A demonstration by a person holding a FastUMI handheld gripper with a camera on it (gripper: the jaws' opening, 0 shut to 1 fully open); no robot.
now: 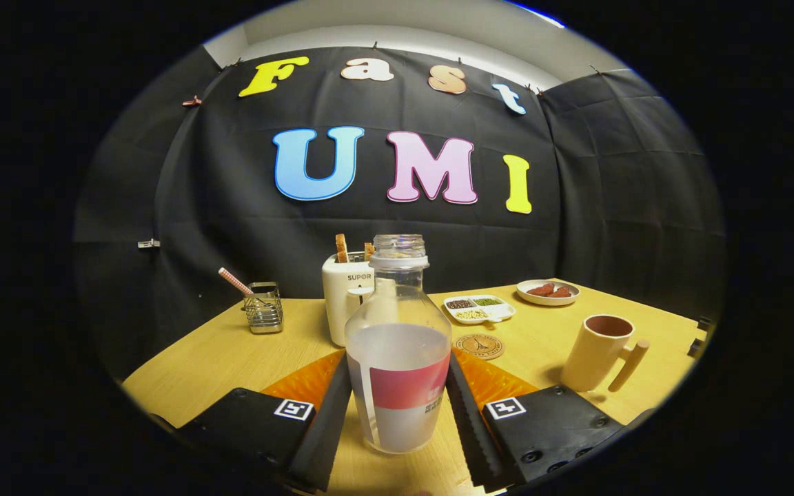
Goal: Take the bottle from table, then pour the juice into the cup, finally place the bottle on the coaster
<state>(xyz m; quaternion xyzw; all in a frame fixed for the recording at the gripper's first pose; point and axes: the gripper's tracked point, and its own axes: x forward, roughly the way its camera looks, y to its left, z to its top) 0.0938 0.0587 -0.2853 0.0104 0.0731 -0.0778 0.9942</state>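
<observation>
Gripper (398, 406): fingers clamped on uncapped bottle (398, 358) | Risk: juice slops out if tilted before reaching cup (597, 353) | Coaster (479, 346) beyond, clear.

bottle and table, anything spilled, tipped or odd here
Nothing stands out. The bottle stands upright between the tool's fingers, no spill on the table; the cup and coaster sit beyond, upright and flat.

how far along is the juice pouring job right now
Early. The gripper has its fingers around the bottle, apparently touching its sides; the bottle looks to stand on the table. Still left: pouring into the cup and setting the bottle on the coaster.
</observation>
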